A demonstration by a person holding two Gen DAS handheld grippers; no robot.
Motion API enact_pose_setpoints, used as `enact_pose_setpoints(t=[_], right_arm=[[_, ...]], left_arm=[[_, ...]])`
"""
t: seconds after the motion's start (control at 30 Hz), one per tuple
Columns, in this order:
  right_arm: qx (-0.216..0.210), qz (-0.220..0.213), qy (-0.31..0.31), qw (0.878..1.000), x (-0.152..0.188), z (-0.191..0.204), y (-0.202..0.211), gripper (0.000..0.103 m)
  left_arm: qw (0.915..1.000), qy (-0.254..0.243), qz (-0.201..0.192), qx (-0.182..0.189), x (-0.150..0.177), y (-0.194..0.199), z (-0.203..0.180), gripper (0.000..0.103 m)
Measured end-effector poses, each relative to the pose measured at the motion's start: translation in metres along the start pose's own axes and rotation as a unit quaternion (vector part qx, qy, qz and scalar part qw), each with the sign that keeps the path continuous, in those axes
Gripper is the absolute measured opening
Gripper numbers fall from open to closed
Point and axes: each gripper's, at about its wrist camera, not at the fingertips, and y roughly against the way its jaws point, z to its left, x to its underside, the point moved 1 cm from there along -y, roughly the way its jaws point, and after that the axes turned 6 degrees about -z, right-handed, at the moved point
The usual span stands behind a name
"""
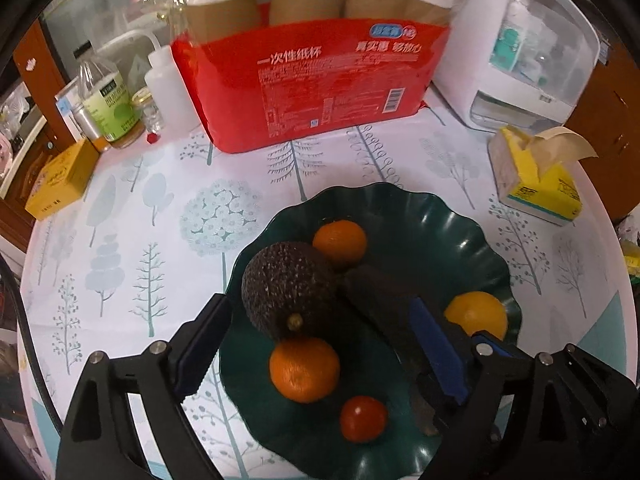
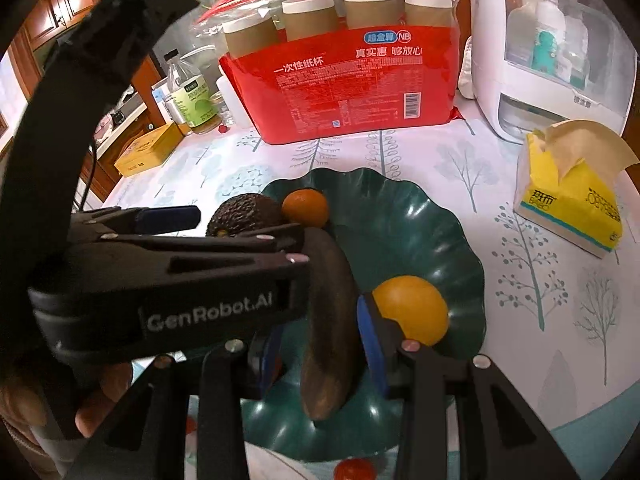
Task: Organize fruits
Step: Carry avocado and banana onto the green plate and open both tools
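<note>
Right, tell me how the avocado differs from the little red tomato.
The avocado is dark brown and pebbly; the tomato is glossy red. The avocado is far bigger. The avocado touches two oranges; the tomato lies apart from other fruit. Both rest in the green plate, ungripped.

Table covered with a white cloth printed in pale blue-green trees. Along its far edge: a red pack of paper cups, a white appliance with a clear cover, a yellow tissue pack, a green-labelled bottle and a yellow box. Brown wooden cabinetry stands behind. Lighting is indoor, with glare on plastic surfaces.
</note>
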Motion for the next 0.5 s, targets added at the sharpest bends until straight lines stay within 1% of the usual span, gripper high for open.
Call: enact_pose_setpoints(t=[0.1,0.17,0.27,0.5], right_arm=[[-0.001,-0.003,-0.002,1.000,0.002,0.000,0.009,0.038],[-0.001,-0.004,-0.002,1.000,0.004,0.001,0.016,0.038],[-0.001,-0.007,-0.004,1.000,0.005,0.001,0.026,0.038],[0.005,-0.010,-0.008,1.000,0.012,-0.001,0.061,0.038]], left_arm=[[1.0000,-0.001,-0.004,-0.004,0.003,0.013,-0.002,0.093],[0.9999,-0.002,-0.010,-0.013,0.005,0.025,-0.003,0.097],[0.9996,-0.001,-0.019,-0.020,0.007,0.041,-0.002,0.098],[0.9983,0.023,-0.047,-0.026,0.020,0.102,0.009,0.101]])
